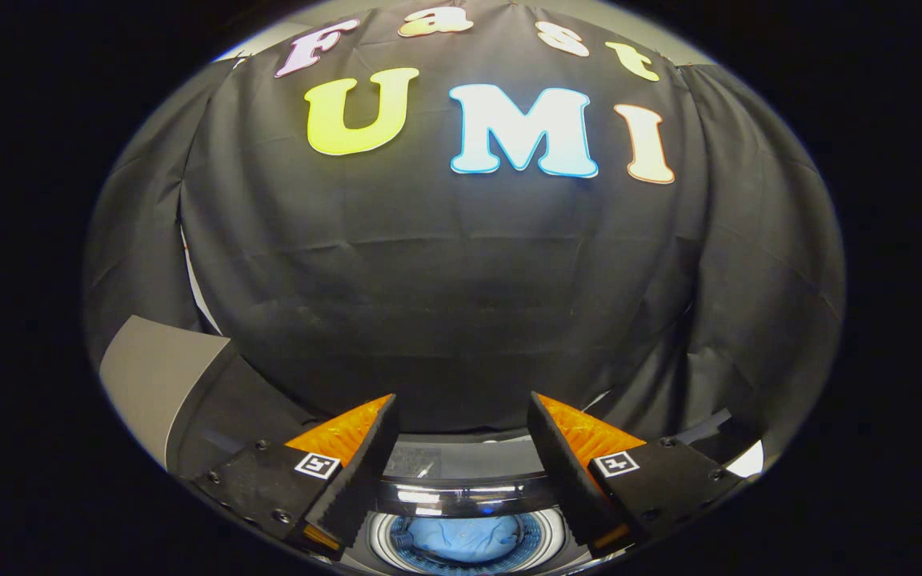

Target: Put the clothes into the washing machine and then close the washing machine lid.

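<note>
The gripper [461, 448] hovers with fingers spread apart, holding nothing. Below and between them sits the washing machine [461, 500], its round drum open, blue clothes [461, 538] already inside. The lid appears not yet closed; its position is unclear.

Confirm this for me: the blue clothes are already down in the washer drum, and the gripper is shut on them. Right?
Not quite. The blue clothes do lie in the washer drum, but the gripper is not shut on them: in the gripper view its fingers stand wide apart with nothing between them, above the drum.
</note>
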### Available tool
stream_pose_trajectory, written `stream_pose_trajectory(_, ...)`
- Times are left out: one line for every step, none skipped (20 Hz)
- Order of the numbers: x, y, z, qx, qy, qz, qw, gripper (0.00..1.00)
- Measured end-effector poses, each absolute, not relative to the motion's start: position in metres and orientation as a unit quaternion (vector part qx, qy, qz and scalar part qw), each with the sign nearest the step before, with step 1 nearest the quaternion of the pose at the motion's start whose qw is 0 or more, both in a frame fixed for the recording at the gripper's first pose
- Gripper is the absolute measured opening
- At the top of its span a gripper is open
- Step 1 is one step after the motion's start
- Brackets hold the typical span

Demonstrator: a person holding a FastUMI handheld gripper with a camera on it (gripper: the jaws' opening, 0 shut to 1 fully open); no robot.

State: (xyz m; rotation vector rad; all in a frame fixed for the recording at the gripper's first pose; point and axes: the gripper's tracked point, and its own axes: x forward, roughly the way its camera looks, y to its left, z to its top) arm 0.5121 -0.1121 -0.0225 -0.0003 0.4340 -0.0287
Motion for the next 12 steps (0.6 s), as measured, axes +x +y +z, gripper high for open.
stream_pose_trajectory(0.510, -0.112, -0.024, 0.000, 0.214, -0.015, 0.977, 0.99)
stream_pose_trajectory(0.508, -0.112, -0.024, 0.000, 0.213, -0.016, 0.977, 0.99)
stream_pose_trajectory(0.501, -0.112, -0.027, 0.000, 0.212, -0.018, 0.977, 0.99)
stream_pose_trajectory(0.490, -0.112, -0.030, 0.000, 0.211, -0.019, 0.977, 0.99)
stream_pose_trajectory(0.478, -0.110, -0.035, -0.001, 0.210, -0.019, 0.977, 0.99)
stream_pose_trajectory(0.471, -0.110, -0.037, -0.001, 0.211, -0.020, 0.977, 0.99)
stream_pose_trajectory(0.471, -0.110, -0.037, -0.002, 0.212, -0.020, 0.977, 0.99)
stream_pose_trajectory(0.466, -0.110, -0.039, -0.002, 0.213, -0.021, 0.977, 0.99)
stream_pose_trajectory(0.463, -0.110, -0.040, -0.002, 0.212, -0.022, 0.977, 0.99)
stream_pose_trajectory(0.457, -0.110, -0.043, -0.002, 0.211, -0.023, 0.977, 0.99)
stream_pose_trajectory(0.452, -0.110, -0.045, -0.002, 0.208, -0.023, 0.978, 0.99)
stream_pose_trajectory(0.444, -0.110, -0.048, -0.002, 0.204, -0.025, 0.979, 0.99)
